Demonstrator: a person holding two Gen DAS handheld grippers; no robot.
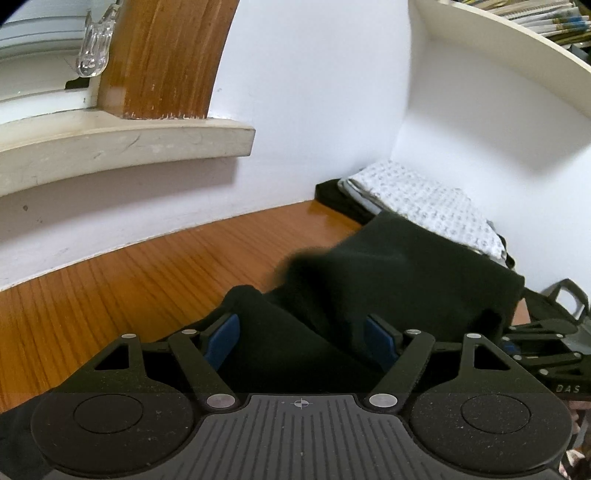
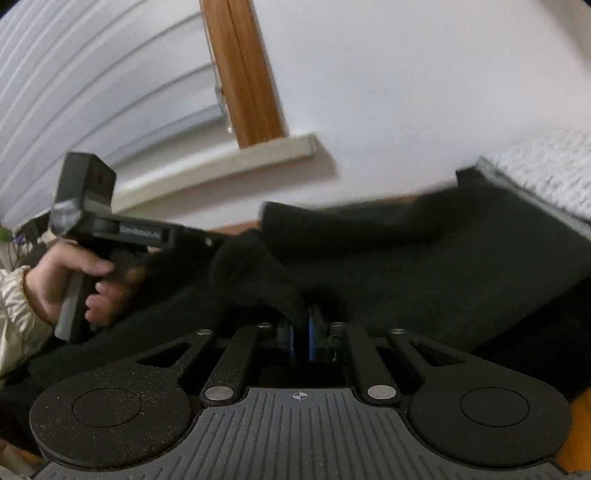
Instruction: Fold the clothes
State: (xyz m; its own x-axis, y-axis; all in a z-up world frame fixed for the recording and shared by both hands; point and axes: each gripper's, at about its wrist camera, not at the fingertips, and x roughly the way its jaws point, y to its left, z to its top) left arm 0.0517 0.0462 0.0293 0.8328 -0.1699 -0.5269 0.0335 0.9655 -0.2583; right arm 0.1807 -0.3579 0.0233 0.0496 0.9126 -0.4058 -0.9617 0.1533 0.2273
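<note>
A black garment [image 1: 388, 280] lies bunched on the wooden table [image 1: 129, 288]. My left gripper [image 1: 303, 339] is open, its blue pads wide apart on either side of a fold of the black cloth. In the right wrist view my right gripper [image 2: 302, 338] is shut on a pinch of the black garment [image 2: 424, 266], which rises between its blue pads. The left gripper's body [image 2: 110, 229] and the hand holding it show at the left of that view. The right gripper's linkage [image 1: 543, 354] shows at the right edge of the left wrist view.
A white patterned folded cloth [image 1: 428, 206] lies on a dark stack in the far right corner against the white wall. A window sill [image 1: 122, 147] with a wooden frame [image 1: 162, 59] juts out above the table at the left. A shelf with books [image 1: 535, 18] hangs above right.
</note>
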